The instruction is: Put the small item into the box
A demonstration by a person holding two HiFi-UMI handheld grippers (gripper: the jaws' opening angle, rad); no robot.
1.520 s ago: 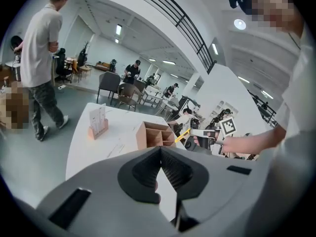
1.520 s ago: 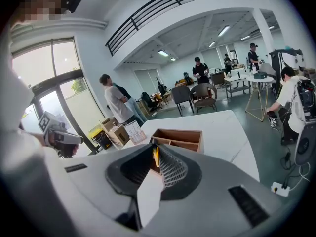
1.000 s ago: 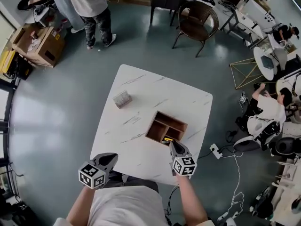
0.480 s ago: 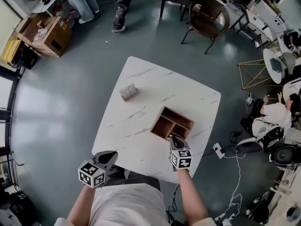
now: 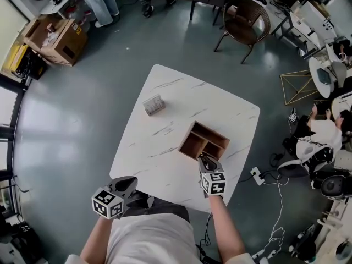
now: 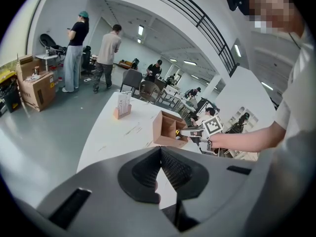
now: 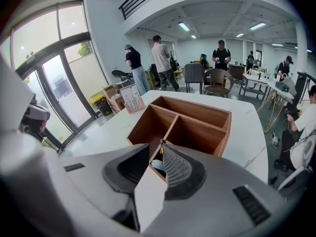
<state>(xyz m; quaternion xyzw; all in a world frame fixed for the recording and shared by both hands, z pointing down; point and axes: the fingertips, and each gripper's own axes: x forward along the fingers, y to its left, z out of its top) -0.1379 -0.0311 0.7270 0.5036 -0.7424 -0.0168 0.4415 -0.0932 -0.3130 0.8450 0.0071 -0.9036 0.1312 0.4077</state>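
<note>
A wooden box (image 5: 187, 138) with open compartments stands on the white marble table (image 5: 165, 164). My right gripper (image 5: 202, 157) hovers over the box's near edge, its tips above a near compartment. The jaws are shut on a small item (image 7: 160, 143), of which only a yellow sliver shows at the tips. In the right gripper view the box (image 7: 197, 107) lies straight ahead beyond that gripper (image 7: 161, 144). My left gripper (image 5: 132, 183) hangs off the table's near edge, shut and empty. The left gripper view shows its closed tips (image 6: 160, 151), the box (image 6: 164, 130) and the right gripper (image 6: 190, 132).
A small card stand (image 5: 154, 104) sits on the far left of the table, also seen as a card stand (image 7: 131, 98) left of the box. Cardboard cartons (image 5: 55, 40) stand on the floor at far left, chairs (image 5: 242, 21) beyond the table, and people at desks to the right.
The head view has shifted a little. My right gripper stays at the box's near edge with the item. People at the back have walked further off. The left gripper has not moved.
</note>
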